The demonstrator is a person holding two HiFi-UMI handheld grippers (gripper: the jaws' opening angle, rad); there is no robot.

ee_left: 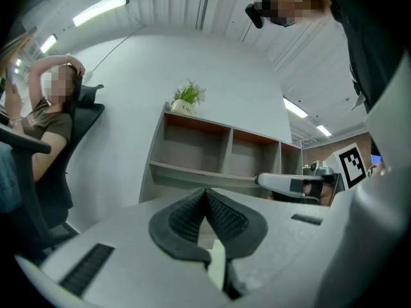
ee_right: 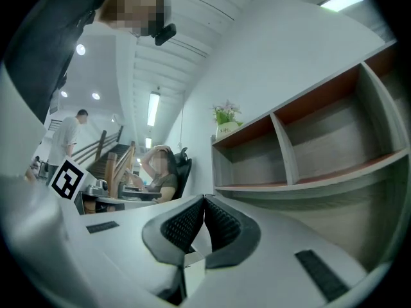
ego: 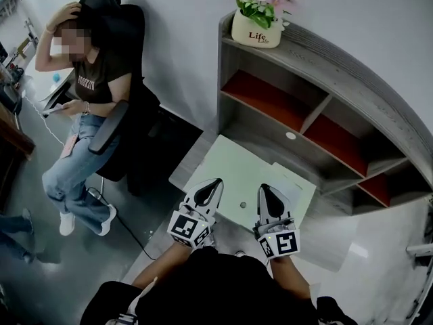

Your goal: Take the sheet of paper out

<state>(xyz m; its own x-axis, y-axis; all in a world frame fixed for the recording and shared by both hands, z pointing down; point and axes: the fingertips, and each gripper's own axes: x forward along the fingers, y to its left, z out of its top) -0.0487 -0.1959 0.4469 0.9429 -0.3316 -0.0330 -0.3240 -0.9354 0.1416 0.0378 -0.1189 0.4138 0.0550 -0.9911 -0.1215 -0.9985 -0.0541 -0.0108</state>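
We think the job has not really started. The sheet of paper (ego: pixel 292 181) lies flat on the right side of the pale green bench (ego: pixel 226 164), in front of the grey shelf (ego: pixel 318 107). No gripper holds it, and it does not look lifted or pulled away. We cannot tell what the paper is meant to come out of. So nearly all of the job is left to do: reach the sheet, pinch it, and take it away.

Our left gripper (ego: pixel 215 181) is over the near edge of the bench and points at the shelf. Its fingers (ee_left: pixel 186 220) are shut tight, tip against tip, and there is nothing between them. Our right gripper (ego: pixel 265 189) is just beside it. Its tip is near the sheet, maybe over the near corner, but we cannot tell if it touches. Its fingers (ee_right: pixel 225 223) are pressed together too, and they hold nothing.

We guess the fingers must open before they can pinch the paper. A thin flat sheet is hard to pick up off a bench, so one edge may need to be slid or lifted first.

A flower pot (ego: pixel 256 29) stands on top of the shelf. A person (ego: pixel 88 93) sits in a black chair (ego: pixel 128 114) off to the left, well apart from the bench
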